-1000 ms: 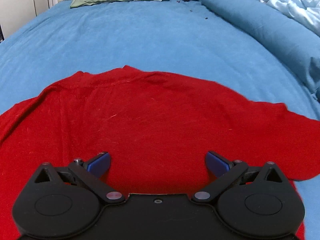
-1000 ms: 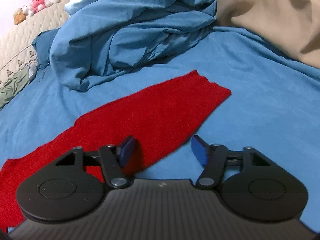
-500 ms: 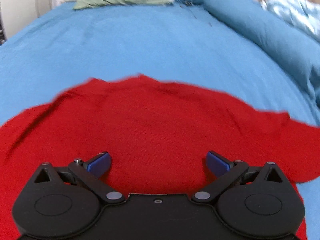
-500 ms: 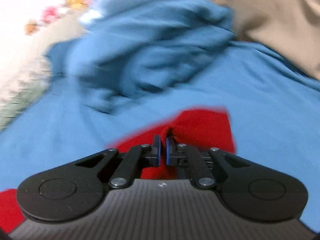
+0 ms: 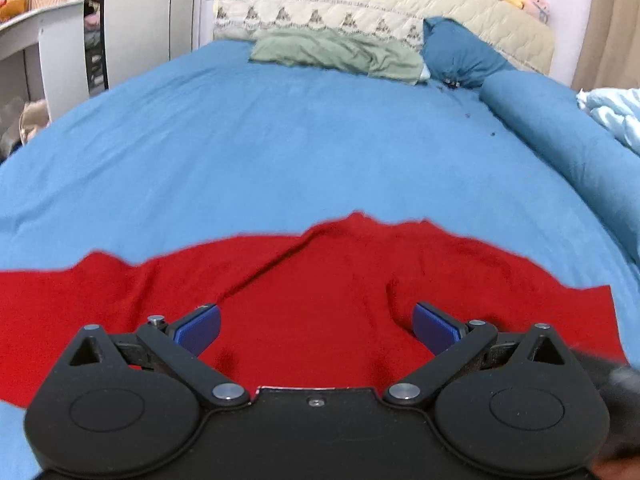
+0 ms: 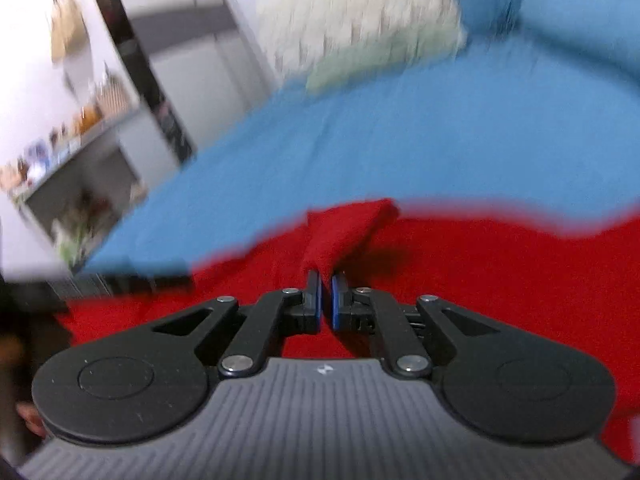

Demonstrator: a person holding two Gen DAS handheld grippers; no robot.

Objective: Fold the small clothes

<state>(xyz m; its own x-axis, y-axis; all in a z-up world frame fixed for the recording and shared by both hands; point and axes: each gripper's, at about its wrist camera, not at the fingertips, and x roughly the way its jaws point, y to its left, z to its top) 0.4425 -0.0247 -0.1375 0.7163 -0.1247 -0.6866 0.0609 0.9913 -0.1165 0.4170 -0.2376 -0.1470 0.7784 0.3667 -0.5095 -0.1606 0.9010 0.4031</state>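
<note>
Swung leftward, right gripper [image 6: 326, 300] clamps the red garment's [image 5: 320, 304] sleeve (garment lying crosswise); left gripper [image 5: 316, 326] gapes.

- A bed [image 5: 280, 140] under a blue sheet carries everything.
- A red garment [image 5: 320, 300] lies at its near end.
- Far beyond the garment: green cloth [image 5: 340, 52], blue pillow [image 5: 460, 56], possibly a bolster [image 5: 560, 128].

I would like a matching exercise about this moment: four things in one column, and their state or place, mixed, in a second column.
Things:
1. left gripper
2. right gripper
3. red garment
4. green cloth

States or places:
A. shut on red fabric
B. near the quilted headboard
C. open, above red fabric
D. spread on the blue sheet

Pairs: 1-C, 2-A, 3-D, 4-B
</note>
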